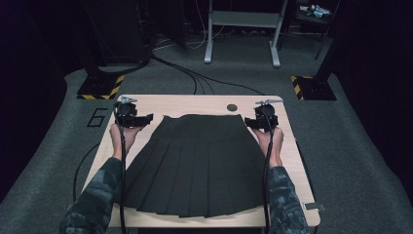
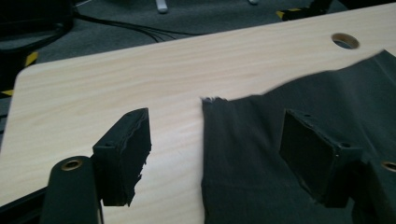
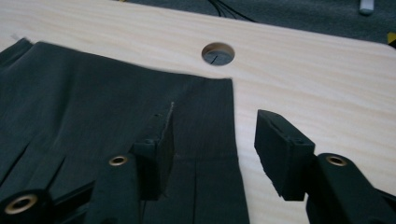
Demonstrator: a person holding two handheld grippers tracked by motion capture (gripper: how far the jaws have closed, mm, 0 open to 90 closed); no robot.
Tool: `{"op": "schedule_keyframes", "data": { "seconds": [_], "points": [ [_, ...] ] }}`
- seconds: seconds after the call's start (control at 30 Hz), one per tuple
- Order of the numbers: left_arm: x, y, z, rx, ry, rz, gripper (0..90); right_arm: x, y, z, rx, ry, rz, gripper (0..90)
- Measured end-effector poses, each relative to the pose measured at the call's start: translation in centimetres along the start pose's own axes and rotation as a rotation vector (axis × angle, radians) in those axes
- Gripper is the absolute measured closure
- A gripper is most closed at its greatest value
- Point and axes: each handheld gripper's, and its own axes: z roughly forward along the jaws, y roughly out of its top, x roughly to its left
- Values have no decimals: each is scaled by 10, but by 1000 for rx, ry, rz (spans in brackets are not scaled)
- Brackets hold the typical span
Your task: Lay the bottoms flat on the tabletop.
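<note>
A black pleated skirt (image 1: pixel 195 161) lies flat on the light wooden table (image 1: pixel 195 102), waistband at the far end and hem toward the person. My left gripper (image 1: pixel 139 119) hovers at the waistband's left corner. In the left gripper view it (image 2: pixel 219 158) is open, one jaw over bare wood and the other over the skirt (image 2: pixel 261 140), straddling its edge. My right gripper (image 1: pixel 255 122) is at the waistband's right corner. It (image 3: pixel 219 154) is open too, with the skirt's (image 3: pixel 93 107) side edge between its jaws.
A round cable hole (image 1: pixel 232 107) sits in the table just beyond the waistband, also visible as a hole (image 3: pixel 218 52) ahead of the right gripper. Beyond the table lie grey carpet, cables, a metal stand (image 1: pixel 242 29) and two yellow-black striped bases (image 1: pixel 100 87).
</note>
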Motion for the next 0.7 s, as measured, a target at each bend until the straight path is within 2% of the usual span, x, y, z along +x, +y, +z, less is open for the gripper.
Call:
{"op": "schedule_keyframes", "data": {
  "seconds": [0.17, 0.2, 0.27, 0.33, 0.4, 0.43, 0.5, 0.7],
  "points": [
    [-3, -26, -16, 35, -50, 33, 210, 6, -28, -11, 14, 24, -28, 367],
    [-3, -26, -16, 35, -50, 33, 203, 6, -28, -11, 14, 24, -28, 367],
    [-6, -36, -22, 36, -62, 42, 202, 8, -41, -14, 17, 36, -44, 327],
    [-9, -49, -30, 39, -72, 56, 201, 9, -55, -17, 27, 44, -38, 307],
    [-13, -59, -36, 47, -74, 76, 197, 10, -75, -19, 40, 47, -42, 263],
    [-16, -71, -42, 63, -86, 89, 197, 11, -82, -20, 46, 57, -39, 261],
    [-17, -85, -48, 76, -84, 104, 195, 11, -93, -20, 56, 45, -60, 230],
    [-19, -132, -59, 136, -71, 115, 179, 11, -125, -18, 84, 56, -65, 182]
  ]
}}
